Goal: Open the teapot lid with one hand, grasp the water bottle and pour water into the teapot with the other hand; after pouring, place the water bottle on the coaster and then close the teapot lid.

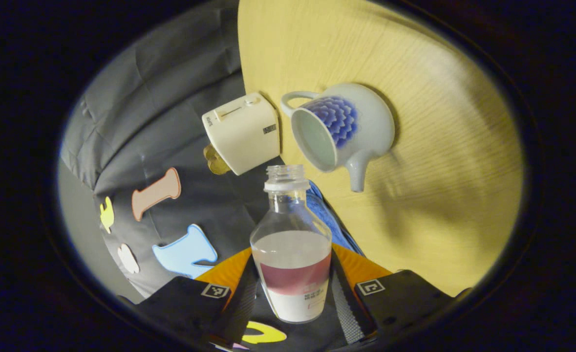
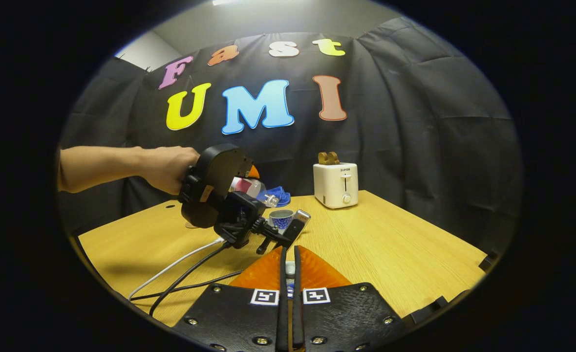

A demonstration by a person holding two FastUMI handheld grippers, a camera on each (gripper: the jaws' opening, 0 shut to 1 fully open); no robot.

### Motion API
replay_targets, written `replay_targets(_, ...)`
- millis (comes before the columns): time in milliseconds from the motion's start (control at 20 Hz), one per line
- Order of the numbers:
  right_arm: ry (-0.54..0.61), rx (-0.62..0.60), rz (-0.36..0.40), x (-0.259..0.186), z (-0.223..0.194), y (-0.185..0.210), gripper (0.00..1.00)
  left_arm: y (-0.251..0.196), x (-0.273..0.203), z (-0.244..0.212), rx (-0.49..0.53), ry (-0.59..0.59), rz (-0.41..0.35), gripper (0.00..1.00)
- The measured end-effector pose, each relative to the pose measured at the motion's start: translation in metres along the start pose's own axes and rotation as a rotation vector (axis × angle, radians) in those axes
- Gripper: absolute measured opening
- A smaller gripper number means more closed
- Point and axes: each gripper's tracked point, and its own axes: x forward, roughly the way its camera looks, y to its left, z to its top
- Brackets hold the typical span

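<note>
With the left hand-held gripper (image 1: 292, 293) pinching the uncapped water bottle (image 1: 291, 254), tilted, mouth just short of the open teapot (image 1: 339, 129) on the surface (image 1: 439, 195), water may spill. Right hand-held gripper (image 2: 288, 293) is pressed together, apparently on the lid.

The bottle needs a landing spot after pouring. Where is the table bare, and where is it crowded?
Bare wood runs right of the toaster and in front of it, to the table edge. It is crowded left of the toaster: teapot, blue cloth, the left claw holding the bottle tilted, cables trailing forward.
</note>
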Motion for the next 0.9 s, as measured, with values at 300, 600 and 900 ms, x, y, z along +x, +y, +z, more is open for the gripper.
replay_targets(300,-0.042,-0.020,-0.012,0.003,0.015,-0.004,0.04,-0.021,-0.014,-0.029,-0.354,-0.006,0.038,0.87)
replay_targets(600,-0.042,-0.042,0.031,0.021,0.023,0.013,0.04,-0.034,-0.044,-0.085,-0.830,0.031,0.110,0.87)
replay_targets(900,-0.060,-0.038,0.080,0.042,0.036,0.033,0.04,-0.056,-0.080,-0.124,-1.324,0.008,0.178,0.87)
